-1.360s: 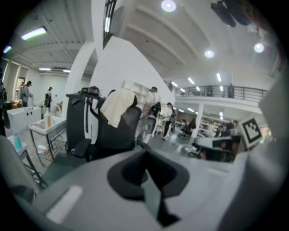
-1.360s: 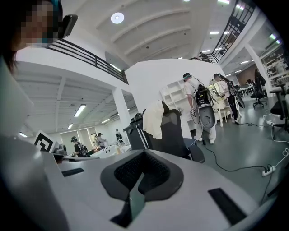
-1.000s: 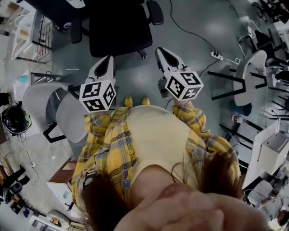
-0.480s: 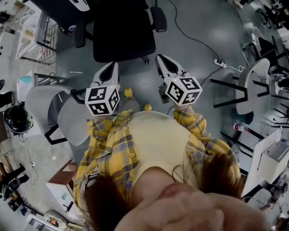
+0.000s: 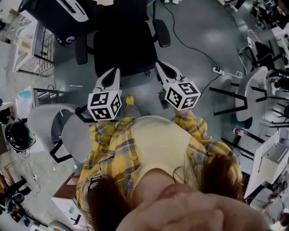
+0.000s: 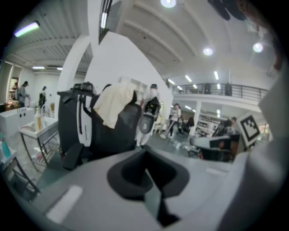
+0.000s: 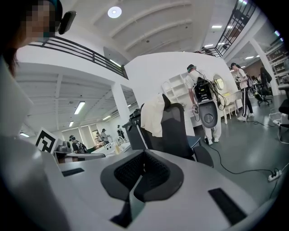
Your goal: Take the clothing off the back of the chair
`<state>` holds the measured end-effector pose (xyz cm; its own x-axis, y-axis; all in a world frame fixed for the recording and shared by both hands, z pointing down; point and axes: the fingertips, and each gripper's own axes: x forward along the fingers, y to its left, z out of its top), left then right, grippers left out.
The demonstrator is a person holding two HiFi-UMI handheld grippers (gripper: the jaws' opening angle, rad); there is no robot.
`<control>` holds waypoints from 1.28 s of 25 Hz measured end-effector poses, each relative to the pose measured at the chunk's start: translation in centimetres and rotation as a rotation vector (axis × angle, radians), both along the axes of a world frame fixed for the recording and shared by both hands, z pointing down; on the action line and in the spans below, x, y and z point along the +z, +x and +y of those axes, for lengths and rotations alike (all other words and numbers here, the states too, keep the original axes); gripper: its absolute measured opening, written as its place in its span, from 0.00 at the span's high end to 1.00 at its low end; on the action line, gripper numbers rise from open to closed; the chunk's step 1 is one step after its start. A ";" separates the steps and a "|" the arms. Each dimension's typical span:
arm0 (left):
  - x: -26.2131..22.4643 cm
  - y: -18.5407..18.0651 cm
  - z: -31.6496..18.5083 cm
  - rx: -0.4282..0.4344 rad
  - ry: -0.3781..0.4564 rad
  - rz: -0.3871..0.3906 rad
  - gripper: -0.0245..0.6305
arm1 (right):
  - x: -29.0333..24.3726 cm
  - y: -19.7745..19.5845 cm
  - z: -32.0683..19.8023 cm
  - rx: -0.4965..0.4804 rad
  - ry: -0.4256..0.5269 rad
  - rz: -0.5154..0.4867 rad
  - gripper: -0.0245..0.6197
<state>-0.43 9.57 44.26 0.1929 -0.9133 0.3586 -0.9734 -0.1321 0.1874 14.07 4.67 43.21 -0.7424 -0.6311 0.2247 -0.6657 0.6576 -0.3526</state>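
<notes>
A black office chair [image 5: 124,49] stands on the grey floor ahead of me. A cream garment [image 6: 115,106] hangs over the top of its backrest and also shows in the right gripper view [image 7: 152,116]. In the head view only a sliver of the cream garment [image 5: 104,2] shows at the top edge. My left gripper [image 5: 111,74] and right gripper [image 5: 163,67] point at the chair's seat from just short of it, side by side. Both are shut with nothing between the jaws, as the left gripper [image 6: 145,155] and right gripper [image 7: 143,155] views show.
Two grey shell chairs [image 5: 49,113] stand to my left. A dark desk [image 5: 54,13] is at the top left beside the black chair. A power strip with cable [image 5: 218,70] lies on the floor to the right, near another grey chair [image 5: 250,90]. People stand far off.
Both grippers have moved forward together toward the black chair, which now sits lower and nearer in the head view. Their jaws stayed shut.
</notes>
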 end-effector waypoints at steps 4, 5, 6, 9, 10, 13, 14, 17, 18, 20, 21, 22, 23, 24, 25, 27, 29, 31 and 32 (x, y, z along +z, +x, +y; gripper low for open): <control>0.1 -2.2 -3.1 0.024 -0.011 0.006 0.95 | -0.3 -2.6 -3.1 0.013 0.000 0.007 0.94; 0.1 -2.7 -3.7 0.032 -0.014 0.007 0.95 | -0.3 -3.2 -3.7 0.015 -0.001 0.009 0.94; 0.1 -3.1 -4.3 0.040 -0.016 0.006 0.95 | -0.3 -3.8 -4.3 0.017 0.000 0.014 0.94; 0.1 -4.7 -5.9 0.054 -0.012 -0.006 0.96 | -0.1 -5.6 -6.0 0.022 -0.006 0.025 0.94; 0.1 -5.4 -6.4 0.053 -0.012 -0.006 0.96 | -0.1 -6.3 -6.5 0.024 -0.007 0.027 0.94; 0.0 -7.8 -7.8 0.044 -0.010 -0.009 0.96 | -0.4 -8.2 -8.2 0.032 -0.002 0.030 0.94; -0.2 -8.5 -8.3 0.043 -0.008 -0.014 0.96 | -0.5 -8.8 -8.8 0.034 0.001 0.030 0.94; -0.4 -10.4 -9.7 0.046 -0.002 -0.023 0.96 | -0.6 -10.5 -10.4 0.040 0.007 0.031 0.94; -0.5 -10.9 -10.2 0.049 -0.002 -0.026 0.96 | -0.6 -11.0 -10.9 0.044 0.008 0.032 0.94; -0.4 -11.9 -11.1 0.054 -0.001 -0.036 0.96 | -0.7 -11.9 -11.9 0.052 0.013 0.033 0.94; -0.4 -12.4 -11.5 0.055 0.000 -0.042 0.96 | -0.7 -12.3 -12.3 0.055 0.016 0.034 0.94; -0.4 -12.9 -11.9 0.054 0.000 -0.049 0.96 | -0.7 -12.6 -12.6 0.057 0.017 0.035 0.94; -0.3 -13.3 -12.3 0.052 0.000 -0.056 0.96 | -0.7 -12.9 -13.0 0.059 0.015 0.035 0.94; -0.4 -13.6 -12.6 0.050 0.001 -0.061 0.96 | -0.7 -13.1 -13.3 0.060 0.013 0.035 0.94; -0.4 -13.8 -12.9 0.047 0.002 -0.064 0.96 | -0.7 -13.2 -13.7 0.059 0.011 0.036 0.94; -0.6 -14.2 -13.7 0.041 0.005 -0.069 0.96 | -0.8 -13.7 -14.7 0.055 0.011 0.036 0.94; -0.7 -14.7 -15.0 0.032 0.008 -0.074 0.96 | -0.9 -14.4 -16.1 0.046 0.019 0.034 0.94; -1.0 -15.2 -16.4 0.023 0.015 -0.081 0.96 | -1.1 -15.3 -17.9 0.034 0.029 0.030 0.94; -1.3 -15.4 -17.2 0.020 0.018 -0.084 0.96 | -1.2 -15.6 -18.7 0.027 0.033 0.026 0.94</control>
<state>-15.85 -7.59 43.00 0.1811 -0.9162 0.3574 -0.9827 -0.1541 0.1029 -1.56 -14.07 42.05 -0.7194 -0.6579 0.2228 -0.6919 0.6505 -0.3132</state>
